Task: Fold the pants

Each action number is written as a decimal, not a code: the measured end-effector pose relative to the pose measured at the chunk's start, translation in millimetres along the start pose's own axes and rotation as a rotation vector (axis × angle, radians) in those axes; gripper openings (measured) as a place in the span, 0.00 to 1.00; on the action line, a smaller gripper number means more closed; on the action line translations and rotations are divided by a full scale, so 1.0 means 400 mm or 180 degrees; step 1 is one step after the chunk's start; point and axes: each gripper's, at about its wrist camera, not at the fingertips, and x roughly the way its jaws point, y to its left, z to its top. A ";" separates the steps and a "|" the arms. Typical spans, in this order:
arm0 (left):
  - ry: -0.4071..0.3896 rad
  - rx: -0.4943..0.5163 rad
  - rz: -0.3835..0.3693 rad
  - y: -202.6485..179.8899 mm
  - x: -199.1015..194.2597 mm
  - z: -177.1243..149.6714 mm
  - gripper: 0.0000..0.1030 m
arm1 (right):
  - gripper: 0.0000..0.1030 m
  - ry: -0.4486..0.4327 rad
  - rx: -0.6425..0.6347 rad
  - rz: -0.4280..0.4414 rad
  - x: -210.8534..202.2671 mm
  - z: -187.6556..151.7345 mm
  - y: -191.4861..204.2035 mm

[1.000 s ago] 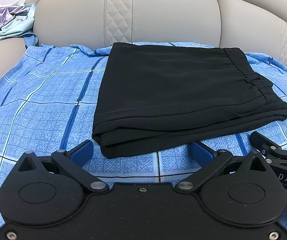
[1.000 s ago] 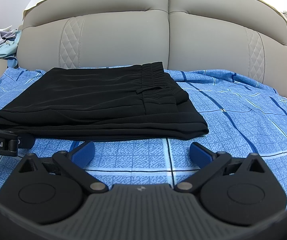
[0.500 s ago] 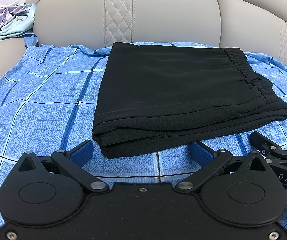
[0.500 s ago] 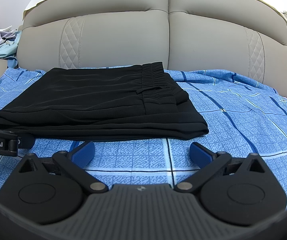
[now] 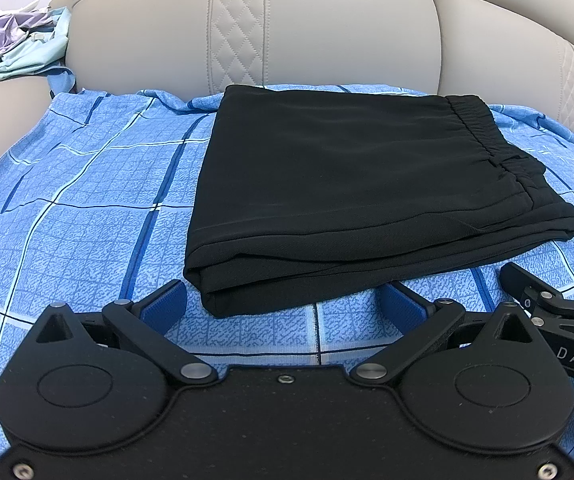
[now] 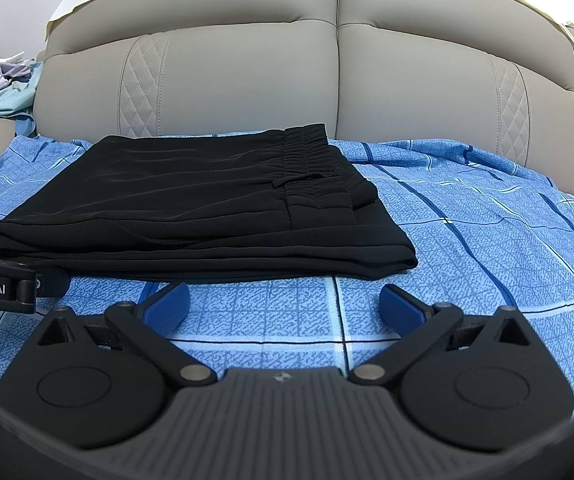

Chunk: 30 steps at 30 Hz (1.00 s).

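The black pants (image 5: pixel 351 192) lie folded into a thick, nearly square stack on the blue checked bedsheet (image 5: pixel 67 216), close to the beige padded headboard (image 5: pixel 327 28). The elastic waistband (image 5: pixel 483 132) runs along the right side of the stack, and the layered folded edges face the two grippers.

The left gripper (image 5: pixel 283 304) sits low over the sheet, just in front of the near left corner of the pants. Its blue-padded fingers (image 5: pixel 165 306) are spread wide and hold nothing; the corner of the fabric is between them but I cannot tell if it touches a pad.

The right gripper (image 6: pixel 283 306) is beside it, in front of the near right part of the stack, and apart from the cloth. Its fingers (image 6: pixel 401 308) are also spread wide, with only bare sheet between them. From the left wrist view, one arm of the right gripper (image 5: pixel 547 304) shows at the right edge, just beside the left one.

At the far left, behind the bed corner, a pile of loose clothes (image 5: pixel 11 44) in lilac, white and pale green lies in a heap.
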 end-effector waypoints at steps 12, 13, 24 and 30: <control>-0.0003 0.0008 -0.0003 0.000 0.000 0.002 1.00 | 1.00 -0.0001 0.0002 -0.0002 0.001 0.000 0.000; -0.0003 0.0008 -0.0003 -0.001 0.000 0.002 1.00 | 1.00 -0.0002 0.0002 -0.0002 0.001 0.000 0.000; -0.0007 0.0012 -0.0003 -0.002 0.000 0.001 1.00 | 1.00 -0.0003 0.0003 -0.0003 0.001 0.000 0.000; -0.0027 0.0018 -0.0006 -0.002 0.000 0.002 1.00 | 1.00 -0.0004 0.0004 -0.0003 0.000 0.000 -0.001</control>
